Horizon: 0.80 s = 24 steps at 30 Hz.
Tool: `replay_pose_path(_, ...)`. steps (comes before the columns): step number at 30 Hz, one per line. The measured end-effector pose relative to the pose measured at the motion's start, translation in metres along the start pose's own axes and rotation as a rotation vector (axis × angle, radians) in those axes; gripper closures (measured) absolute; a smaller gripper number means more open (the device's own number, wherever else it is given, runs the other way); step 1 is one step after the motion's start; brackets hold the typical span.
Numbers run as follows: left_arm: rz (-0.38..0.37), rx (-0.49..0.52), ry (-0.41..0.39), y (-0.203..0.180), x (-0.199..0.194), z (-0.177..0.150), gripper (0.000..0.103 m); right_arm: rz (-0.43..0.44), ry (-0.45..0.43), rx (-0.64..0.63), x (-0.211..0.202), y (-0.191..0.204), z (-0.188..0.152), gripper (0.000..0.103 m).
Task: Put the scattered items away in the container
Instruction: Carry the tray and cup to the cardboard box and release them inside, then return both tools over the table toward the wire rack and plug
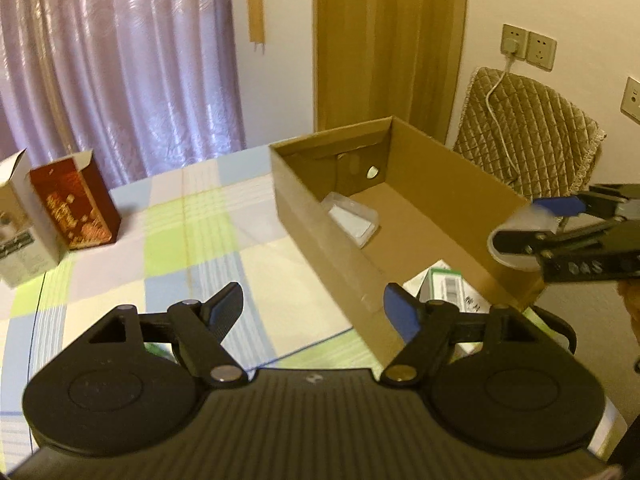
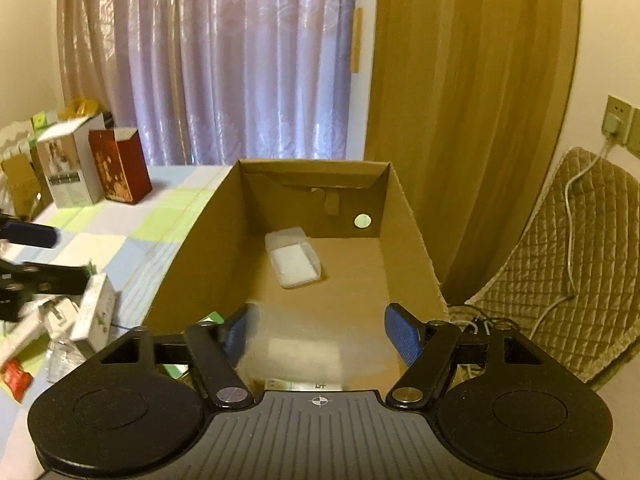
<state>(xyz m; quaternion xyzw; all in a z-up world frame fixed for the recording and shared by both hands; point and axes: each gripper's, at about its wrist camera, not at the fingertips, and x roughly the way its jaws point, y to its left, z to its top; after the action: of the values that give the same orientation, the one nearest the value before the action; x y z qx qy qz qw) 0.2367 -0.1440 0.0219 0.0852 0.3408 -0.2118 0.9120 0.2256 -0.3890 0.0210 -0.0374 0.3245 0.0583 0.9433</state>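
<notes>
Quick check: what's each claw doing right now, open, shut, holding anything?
Left claw: open, empty, by the cardboard box.
Right claw: fingers apart around a blurred translucent container over the box.

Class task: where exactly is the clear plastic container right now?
The clear plastic container lies on the cardboard box floor, left of centre near the far wall.

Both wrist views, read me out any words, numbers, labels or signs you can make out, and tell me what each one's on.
"04S", roughly; blurred embossed characters on the right gripper arm.
White-and-green carton in the cardboard box: a barcode label and some characters, too blurred to read.
Red carton: gold print, unreadable.
White carton beside it: dark text band, too small to read.
Nothing else legible.
</notes>
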Motion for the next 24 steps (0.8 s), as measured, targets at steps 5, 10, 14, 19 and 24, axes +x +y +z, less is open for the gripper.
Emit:
replay_pose_path(5,0.047,-0.035,0.014,0.022,-0.017,-0.022,0.028,0.006,-0.013,0.04,-0.002,-0.002,0.002,0.028)
replay_pose_path(10,0.097,-0.084,0.033,0.046,-0.038,-0.046,0.028,0.005,-0.038,0.074,-0.017,-0.001,0.001,0.028)
replay_pose_path(14,0.136,-0.112,0.05,0.064,-0.059,-0.068,0.027,0.038,-0.073,0.082,-0.037,0.009,0.0,0.028)
replay_pose_path(19,0.18,-0.134,0.076,0.089,-0.089,-0.096,0.025,0.091,-0.124,0.082,-0.062,0.036,-0.002,0.028)
replay_pose_path(24,0.217,-0.141,0.086,0.107,-0.113,-0.117,0.025,0.164,-0.118,0.076,-0.076,0.074,-0.011,0.027)
